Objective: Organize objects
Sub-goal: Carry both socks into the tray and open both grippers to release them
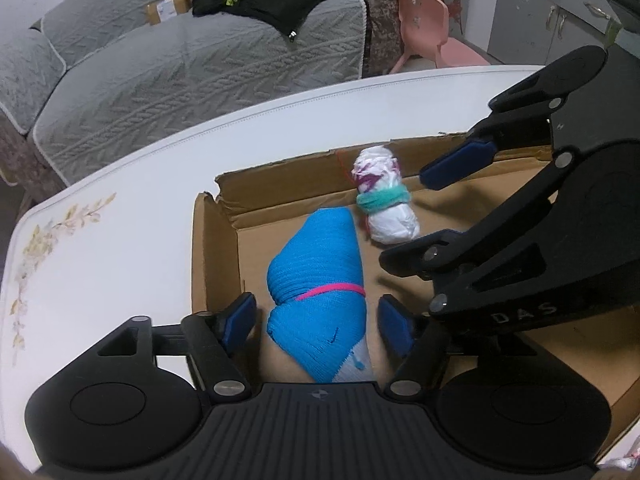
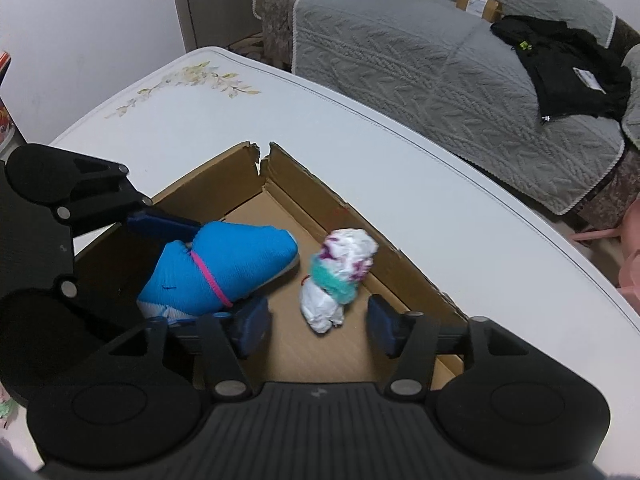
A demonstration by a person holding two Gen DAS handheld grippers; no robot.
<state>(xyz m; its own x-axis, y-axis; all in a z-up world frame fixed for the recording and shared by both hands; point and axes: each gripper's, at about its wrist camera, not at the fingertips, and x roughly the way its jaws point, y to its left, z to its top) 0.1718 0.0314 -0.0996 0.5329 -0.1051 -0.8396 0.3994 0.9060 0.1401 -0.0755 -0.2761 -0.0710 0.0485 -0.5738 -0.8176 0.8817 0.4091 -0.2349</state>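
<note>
Blue rolled sock bundle [image 1: 318, 292], tied with a pink band, lies in the cardboard box [image 1: 216, 248] near its left wall. Left hand-held gripper [image 1: 318, 322] straddles it with fingers spread, pads apart from the fabric. Just beyond lies a white bundle [image 1: 382, 196] with a teal band, between the spread fingers of the right hand-held gripper [image 2: 316, 320]. Box sits on the white worktop [image 1: 120, 216]; a grey sofa [image 1: 160, 60] stands behind.

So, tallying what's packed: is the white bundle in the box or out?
In. The white bundle lies on the box floor beside the blue bundle, inside the cardboard walls.
</note>
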